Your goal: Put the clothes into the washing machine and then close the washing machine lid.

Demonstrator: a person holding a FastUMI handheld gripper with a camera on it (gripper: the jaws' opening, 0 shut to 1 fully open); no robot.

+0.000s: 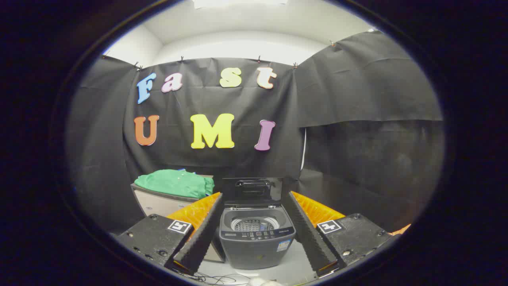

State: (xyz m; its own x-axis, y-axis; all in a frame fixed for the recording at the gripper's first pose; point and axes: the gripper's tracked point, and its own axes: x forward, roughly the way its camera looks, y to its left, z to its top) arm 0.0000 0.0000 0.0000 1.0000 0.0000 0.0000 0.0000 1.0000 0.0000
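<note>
The gripper (254,228) has its fingers spread wide with nothing between them but open air, and the washing machine (257,238) stands just ahead in that gap. Its lid (252,190) is raised upright at the back, leaving the drum mouth (252,225) open from above and the front. The green clothes (174,183) lie on a box (158,202) just beside the machine, unobstructed from above. Cables (216,278) trail on the floor before it.

A pale tabletop (295,266) is carrying the washing machine (257,238). A box (158,203) is sitting just beside it, touching.
</note>
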